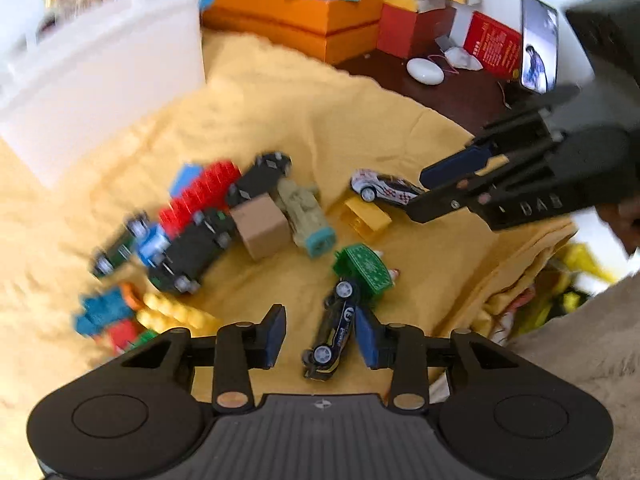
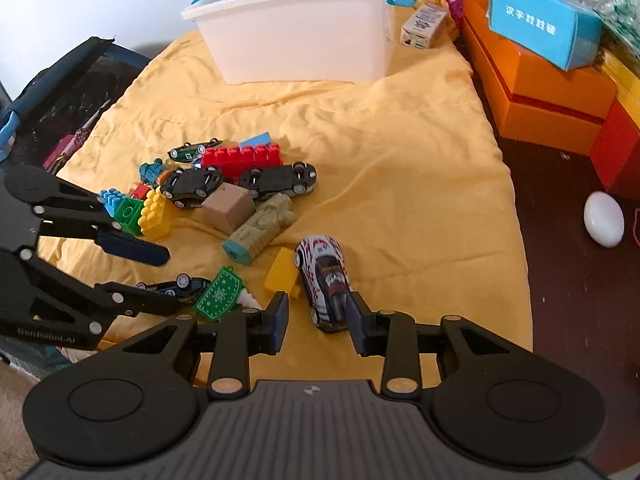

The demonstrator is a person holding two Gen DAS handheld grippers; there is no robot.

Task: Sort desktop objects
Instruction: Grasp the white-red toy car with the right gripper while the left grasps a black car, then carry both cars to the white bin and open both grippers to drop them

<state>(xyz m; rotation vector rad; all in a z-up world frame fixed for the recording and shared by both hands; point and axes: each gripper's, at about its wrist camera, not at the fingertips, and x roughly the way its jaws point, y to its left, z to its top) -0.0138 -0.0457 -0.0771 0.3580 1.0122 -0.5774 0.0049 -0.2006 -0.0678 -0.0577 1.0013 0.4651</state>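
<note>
Toy cars and blocks lie on a yellow cloth (image 2: 360, 128). My left gripper (image 1: 321, 336) is open, its jaws either side of a dark blue toy car (image 1: 334, 330); it also shows in the right wrist view (image 2: 176, 286). My right gripper (image 2: 318, 322) is open around the tail of a white and red toy car (image 2: 324, 276), which also shows in the left wrist view (image 1: 382, 188). A green tag (image 2: 218, 294) and a yellow block (image 2: 282, 270) lie between the two cars. A white bin (image 2: 296, 20) stands at the back.
A pile holds black cars (image 2: 280, 180), a red block (image 2: 242, 158), a brown cube (image 2: 228, 206), a khaki figure (image 2: 260, 228) and coloured bricks (image 2: 154, 214). Orange boxes (image 2: 552, 96) and a white puck (image 2: 603, 219) sit at the right. A phone (image 1: 538, 44) stands upright.
</note>
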